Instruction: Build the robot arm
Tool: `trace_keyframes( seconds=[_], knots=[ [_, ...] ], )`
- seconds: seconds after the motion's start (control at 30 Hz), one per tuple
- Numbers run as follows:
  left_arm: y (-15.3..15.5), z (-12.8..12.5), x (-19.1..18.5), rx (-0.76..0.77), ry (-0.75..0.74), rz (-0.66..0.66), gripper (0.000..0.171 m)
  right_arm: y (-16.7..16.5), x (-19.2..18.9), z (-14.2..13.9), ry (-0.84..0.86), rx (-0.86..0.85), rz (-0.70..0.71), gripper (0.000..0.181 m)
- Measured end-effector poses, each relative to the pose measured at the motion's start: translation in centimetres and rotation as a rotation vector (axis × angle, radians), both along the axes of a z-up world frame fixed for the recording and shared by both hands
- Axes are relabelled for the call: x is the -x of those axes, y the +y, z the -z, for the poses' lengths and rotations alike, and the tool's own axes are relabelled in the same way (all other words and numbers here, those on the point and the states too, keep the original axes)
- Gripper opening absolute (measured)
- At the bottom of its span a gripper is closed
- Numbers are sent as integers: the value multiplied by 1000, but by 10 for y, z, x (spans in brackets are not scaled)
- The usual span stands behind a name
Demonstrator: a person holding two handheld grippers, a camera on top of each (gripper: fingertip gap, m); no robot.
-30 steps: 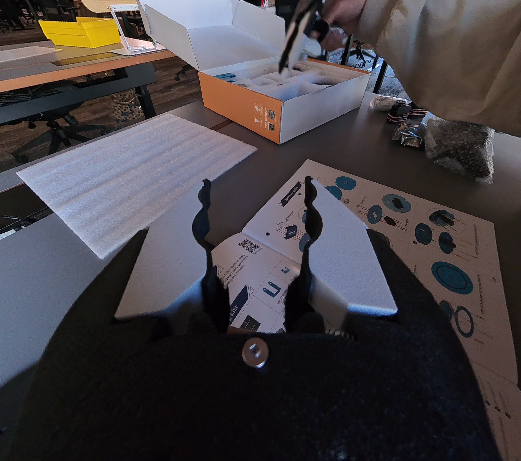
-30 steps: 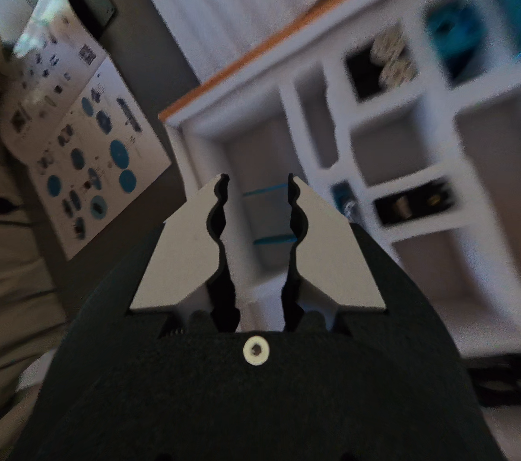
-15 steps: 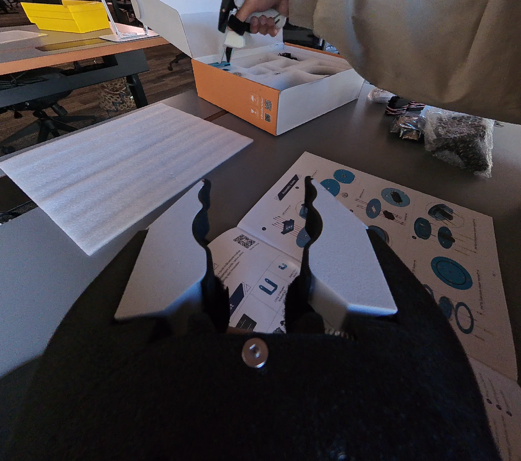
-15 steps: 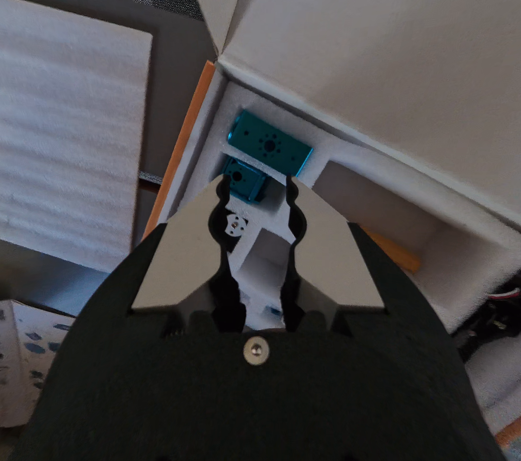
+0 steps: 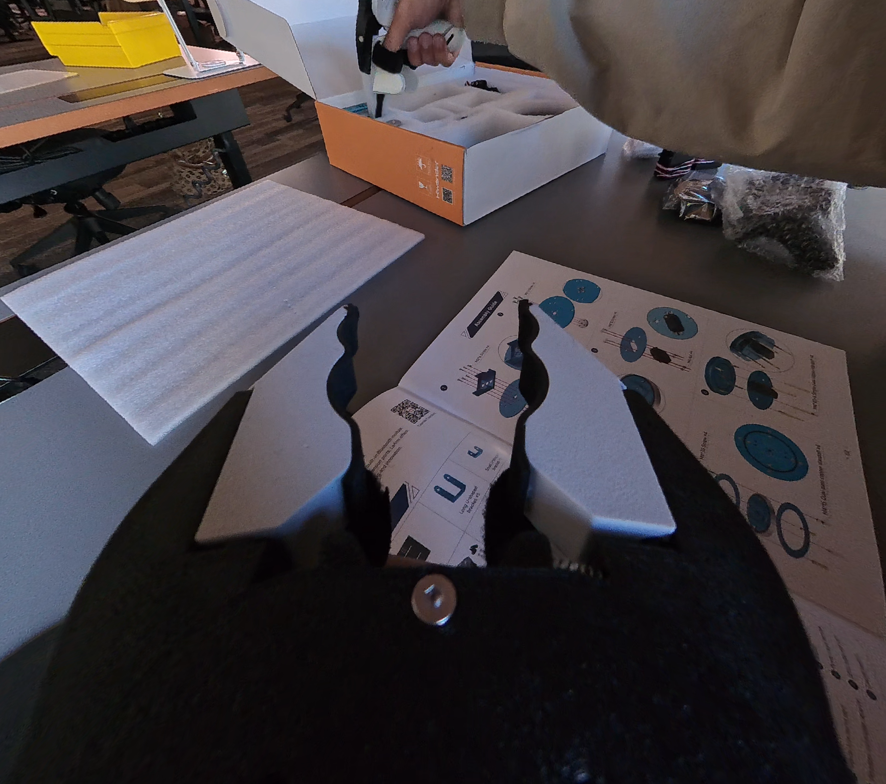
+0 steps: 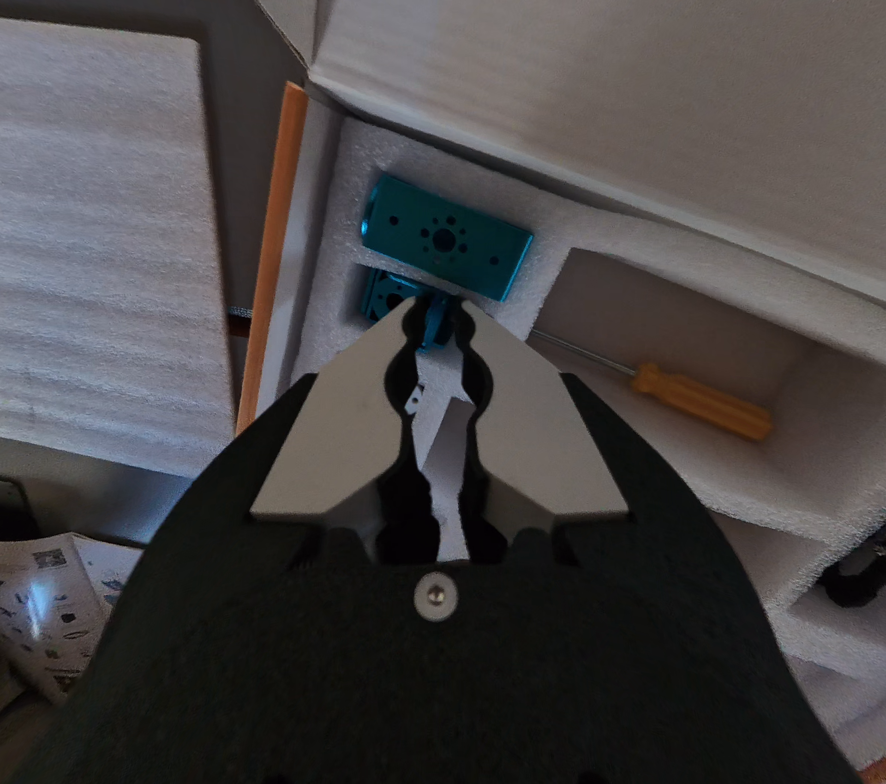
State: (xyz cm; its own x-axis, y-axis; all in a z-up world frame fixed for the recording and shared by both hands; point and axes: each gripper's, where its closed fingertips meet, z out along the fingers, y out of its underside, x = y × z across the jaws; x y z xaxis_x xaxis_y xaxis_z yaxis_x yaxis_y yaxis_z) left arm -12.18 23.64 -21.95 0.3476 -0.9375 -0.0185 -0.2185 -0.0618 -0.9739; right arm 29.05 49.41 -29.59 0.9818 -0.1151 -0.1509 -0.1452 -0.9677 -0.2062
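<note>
Tabletop (image 5: 599,233): dark grey, carries everything listed here

Foam sheet (image 5: 201,296): white, ribbed, flat toward the left edge of the tabletop

Box (image 5: 518,166): orange and white, lid standing open, toward the far edge of the tabletop; white foam insert (image 6: 623,233) inside, cut into compartments

Instruction sheet (image 5: 719,401): printed, unfolded, flat on the near right part of the tabletop

Clear bags of dark parts (image 5: 786,219): by the right edge, beyond the sheet

Left tongs (image 5: 435,320): open and empty, held above the near left corner of the instruction sheet, touching nothing

Right tongs (image 6: 435,312): reaching down into the far left corner compartment of the box, closed on a small blue bracket (image 6: 434,327); tips just beside the larger piece

Large blue bracket (image 6: 446,238): drilled rectangular piece, lying in the same corner compartment next to the lid hinge

Second small blue piece (image 6: 383,296): partly hidden under the left tip

Screwdriver (image 6: 695,401): yellow handle, thin steel shaft, lying in the neighbouring compartment, apart from the tongs
</note>
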Motion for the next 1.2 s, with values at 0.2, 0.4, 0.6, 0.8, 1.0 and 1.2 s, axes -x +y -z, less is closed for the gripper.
trace_keyframes(
  seconds=[0.2, 0.4, 0.6, 0.8, 1.0, 1.2],
  knots=[
    [-2, -2, 0, -6, -5, 3, 66, -2, -3, -3, -48, -11, -55, 3],
    [-5, -3, -3, -6, -9, 15, 66, -1, -2, -46, -69, -86, -70, 2],
    [-8, -4, -4, -18, -3, 19, 67, -8, 4, -96, -39, -193, -103, 3],
    [-8, -1, -6, -15, 5, 19, 67, -43, 18, -134, -17, -252, -261, 3],
    [6, 1, 3, 12, -6, -24, 66, -135, 75, -153, -136, -313, -556, 3],
    [20, -2, 12, 69, -63, -75, 66, -236, 104, -155, -264, -444, -625, 2]
  ],
)
